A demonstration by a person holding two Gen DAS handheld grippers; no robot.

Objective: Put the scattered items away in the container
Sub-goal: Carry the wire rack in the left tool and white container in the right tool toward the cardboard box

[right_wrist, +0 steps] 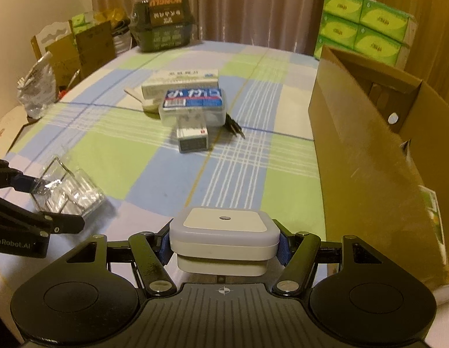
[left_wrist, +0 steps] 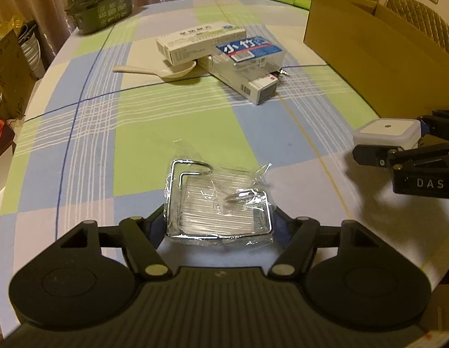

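Observation:
My left gripper (left_wrist: 219, 220) is shut on a chrome wire holder in clear plastic wrap (left_wrist: 221, 203), its pads against both sides. In the right wrist view the left gripper (right_wrist: 47, 203) and that holder (right_wrist: 70, 194) sit at the left, low over the tablecloth. My right gripper (right_wrist: 224, 246) is shut on a white square plug-in device (right_wrist: 224, 232), held above the table. From the left wrist view the right gripper (left_wrist: 395, 137) and the device (left_wrist: 385, 130) are at the right edge. The open cardboard box (right_wrist: 369, 150) stands to the right.
Mid-table lies a pile: two white medicine boxes (left_wrist: 201, 42), a clear case with a blue label (left_wrist: 250, 50), a cream spoon (left_wrist: 163, 71) and a black jack plug (right_wrist: 234, 127). A dark packaged bowl (left_wrist: 99, 3) sits at the far edge. Green tissue packs (right_wrist: 366, 23) stand behind the box.

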